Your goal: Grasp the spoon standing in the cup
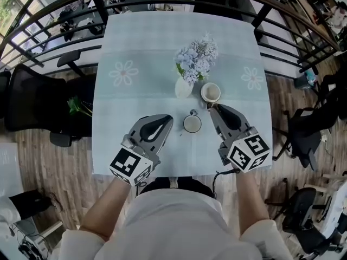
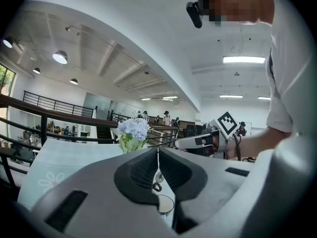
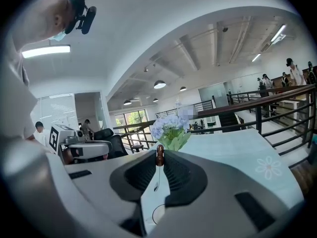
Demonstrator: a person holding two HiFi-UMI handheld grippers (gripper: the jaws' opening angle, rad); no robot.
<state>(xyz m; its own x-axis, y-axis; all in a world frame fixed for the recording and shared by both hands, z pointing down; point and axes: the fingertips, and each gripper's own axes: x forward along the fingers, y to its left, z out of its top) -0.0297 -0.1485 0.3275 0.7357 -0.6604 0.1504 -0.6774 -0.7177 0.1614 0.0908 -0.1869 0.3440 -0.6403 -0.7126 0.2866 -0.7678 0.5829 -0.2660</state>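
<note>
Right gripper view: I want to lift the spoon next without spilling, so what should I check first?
1. Spoon end between the right gripper jaws: ok.
2. Jaws closed on it: ok, pinching its brown tip.
3. Cup upright: ok.
4. Vase clear of the lift path: cannot tell, it stands close beside the cup.
5. Left gripper out of the way, jaws together: ok.

No legible text anywhere (square markers [image 1: 248, 151]: patterns only).
</note>
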